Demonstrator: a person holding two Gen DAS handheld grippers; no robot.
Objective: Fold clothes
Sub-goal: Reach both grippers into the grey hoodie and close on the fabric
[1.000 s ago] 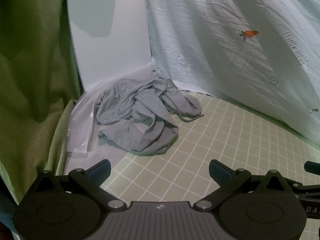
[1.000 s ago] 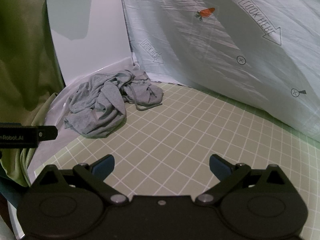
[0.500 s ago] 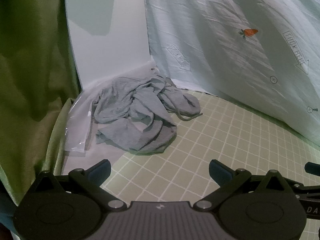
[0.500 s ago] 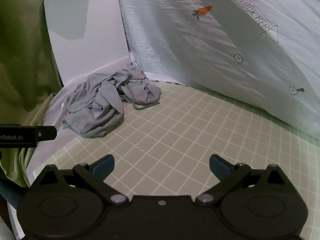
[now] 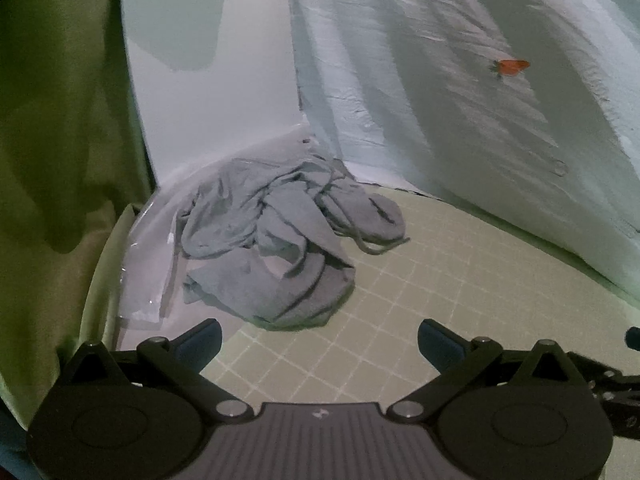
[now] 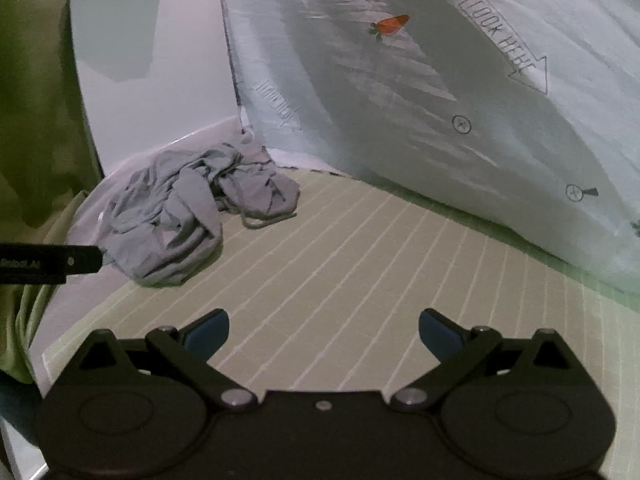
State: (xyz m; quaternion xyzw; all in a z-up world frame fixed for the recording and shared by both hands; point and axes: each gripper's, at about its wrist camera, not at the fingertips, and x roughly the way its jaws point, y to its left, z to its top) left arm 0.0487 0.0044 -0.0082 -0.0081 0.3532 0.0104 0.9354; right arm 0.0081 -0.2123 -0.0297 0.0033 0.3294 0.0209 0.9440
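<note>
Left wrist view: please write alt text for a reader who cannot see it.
A crumpled grey garment lies in a heap at the far left of a green grid mat, partly on clear plastic. The left gripper is open and empty, short of the heap. A pale printed sheet hangs behind.

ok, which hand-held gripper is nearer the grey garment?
Left. The left hand-held gripper hovers just short of the crumpled grey garment; the right hand-held gripper sits farther back and off to its right. Both open.
</note>
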